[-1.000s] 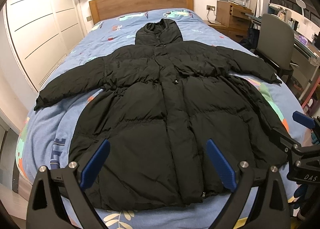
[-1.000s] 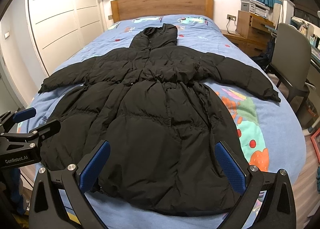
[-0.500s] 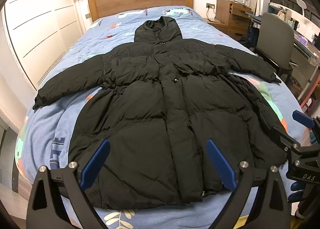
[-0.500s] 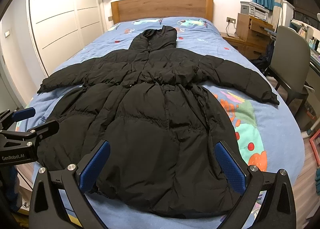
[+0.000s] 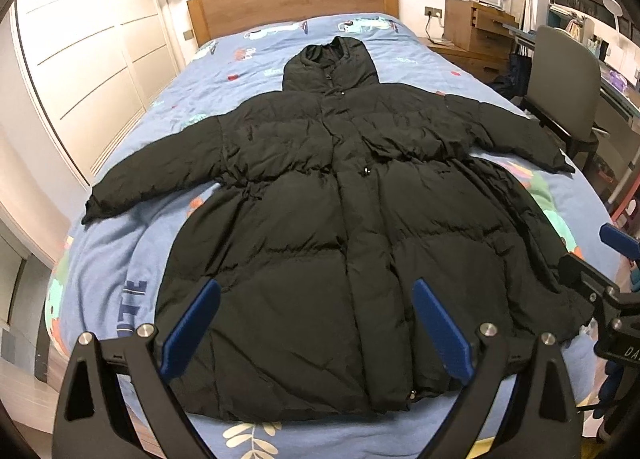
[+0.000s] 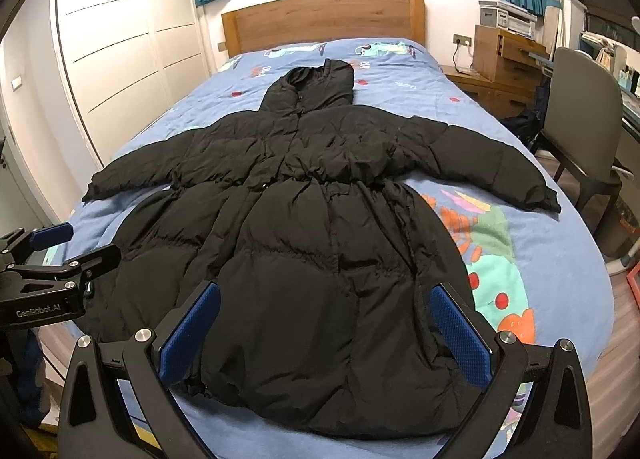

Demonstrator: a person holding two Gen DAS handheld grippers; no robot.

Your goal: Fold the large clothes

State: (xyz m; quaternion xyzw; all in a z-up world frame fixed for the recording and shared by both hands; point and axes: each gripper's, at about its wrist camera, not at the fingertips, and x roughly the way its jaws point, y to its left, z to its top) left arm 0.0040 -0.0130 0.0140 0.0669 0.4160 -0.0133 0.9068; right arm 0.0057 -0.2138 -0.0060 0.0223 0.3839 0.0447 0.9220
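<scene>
So, a big black puffer coat (image 5: 340, 227) is laid flat, front up, on the blue bed (image 5: 100, 259), sleeves spread out and hood toward the headboard (image 6: 320, 19). Both the left tool (image 5: 316, 323) and right tool (image 6: 324, 327) are held wide apart above the hem, nothing gripped.

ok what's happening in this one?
A person holds two tongs over a black hooded puffer coat spread face-up on a bed, sleeves out to both sides. The left tongs and right tongs are both open above the hem end, gripping nothing. No fold has been made yet; the coat lies flat.
</scene>
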